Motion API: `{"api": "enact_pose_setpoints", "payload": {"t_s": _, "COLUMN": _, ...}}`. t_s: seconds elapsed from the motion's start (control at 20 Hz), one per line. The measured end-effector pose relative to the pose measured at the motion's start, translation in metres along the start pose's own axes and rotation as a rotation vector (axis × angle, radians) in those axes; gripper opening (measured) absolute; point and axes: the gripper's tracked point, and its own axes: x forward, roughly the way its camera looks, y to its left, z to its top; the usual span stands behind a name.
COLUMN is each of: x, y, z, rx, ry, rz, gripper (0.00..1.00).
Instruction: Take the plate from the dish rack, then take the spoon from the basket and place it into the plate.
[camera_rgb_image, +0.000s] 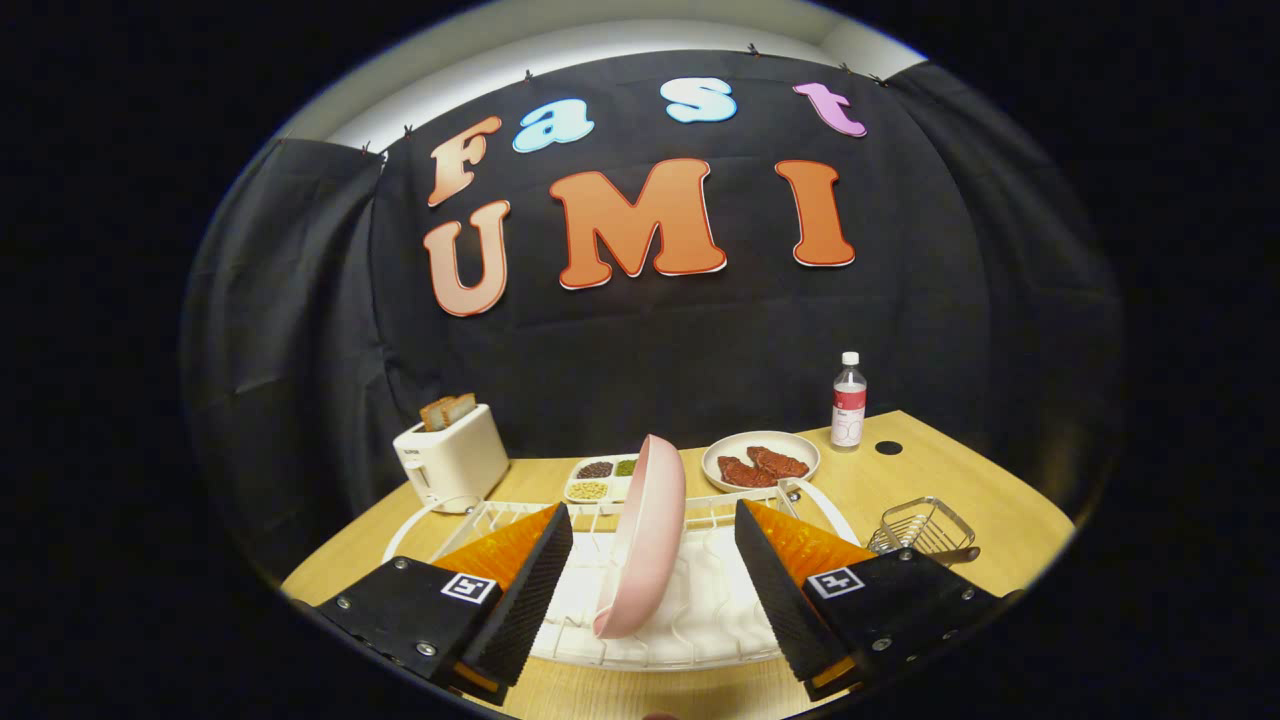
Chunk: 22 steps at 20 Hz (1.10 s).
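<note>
Plate: pink plate stands on edge in the dish rack.
Gripper: fingers apart, flanking the plate, not touching.
Basket: right of the rack.

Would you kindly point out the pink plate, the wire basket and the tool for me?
pink plate (645, 540): gripper view, middle of its back, standing on edge in the rack.
wire basket (922, 527): gripper view, its front wall.
tool (650, 585): gripper view, midway between its open fingertips.
</note>
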Motion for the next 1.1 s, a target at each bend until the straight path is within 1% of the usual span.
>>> {"api": "enact_pose_setpoints", "payload": {"t_s": 0.15, "x": 0.024, "y": 0.006, "z": -0.002, "rx": -0.001, "ry": 0.040, "rz": -0.012, "gripper": 0.97}}
{"api": "enact_pose_setpoints", "payload": {"t_s": 0.35, "x": 0.051, "y": 0.013, "z": -0.024, "rx": 0.013, "ry": 0.133, "rz": -0.013, "gripper": 0.97}}
{"api": "enact_pose_setpoints", "payload": {"t_s": 0.45, "x": 0.058, "y": 0.017, "z": -0.035, "rx": 0.014, "ry": 0.171, "rz": -0.006, "gripper": 0.94}}
{"api": "enact_pose_setpoints", "payload": {"t_s": 0.5, "x": 0.062, "y": 0.020, "z": -0.039, "rx": 0.010, "ry": 0.186, "rz": -0.005, "gripper": 0.88}}
{"api": "enact_pose_setpoints", "payload": {"t_s": 0.55, "x": 0.064, "y": 0.019, "z": -0.044, "rx": 0.005, "ry": 0.200, "rz": -0.012, "gripper": 0.86}}
{"api": "enact_pose_setpoints", "payload": {"t_s": 0.6, "x": 0.066, "y": 0.017, "z": -0.049, "rx": 0.000, "ry": 0.212, "rz": -0.029, "gripper": 0.78}}
{"api": "enact_pose_setpoints", "payload": {"t_s": 0.65, "x": 0.068, "y": 0.015, "z": -0.050, "rx": -0.001, "ry": 0.214, "rz": -0.041, "gripper": 0.74}}
{"api": "enact_pose_setpoints", "payload": {"t_s": 0.7, "x": 0.070, "y": 0.014, "z": -0.049, "rx": 0.003, "ry": 0.215, "rz": -0.052, "gripper": 0.64}}
{"api": "enact_pose_setpoints", "payload": {"t_s": 0.75, "x": 0.070, "y": 0.011, "z": -0.049, "rx": 0.017, "ry": 0.217, "rz": -0.066, "gripper": 0.56}}
{"api": "enact_pose_setpoints", "payload": {"t_s": 0.8, "x": 0.072, "y": 0.010, "z": -0.048, "rx": 0.030, "ry": 0.216, "rz": -0.072, "gripper": 0.41}}
{"api": "enact_pose_setpoints", "payload": {"t_s": 0.95, "x": 0.072, "y": 0.003, "z": -0.037, "rx": 0.022, "ry": 0.184, "rz": -0.117, "gripper": 0.37}}
{"api": "enact_pose_setpoints", "payload": {"t_s": 1.05, "x": 0.071, "y": -0.007, "z": -0.017, "rx": -0.041, "ry": 0.128, "rz": -0.174, "gripper": 0.33}}
{"api": "enact_pose_setpoints", "payload": {"t_s": 1.1, "x": 0.069, "y": -0.010, "z": -0.011, "rx": -0.070, "ry": 0.112, "rz": -0.187, "gripper": 0.30}}
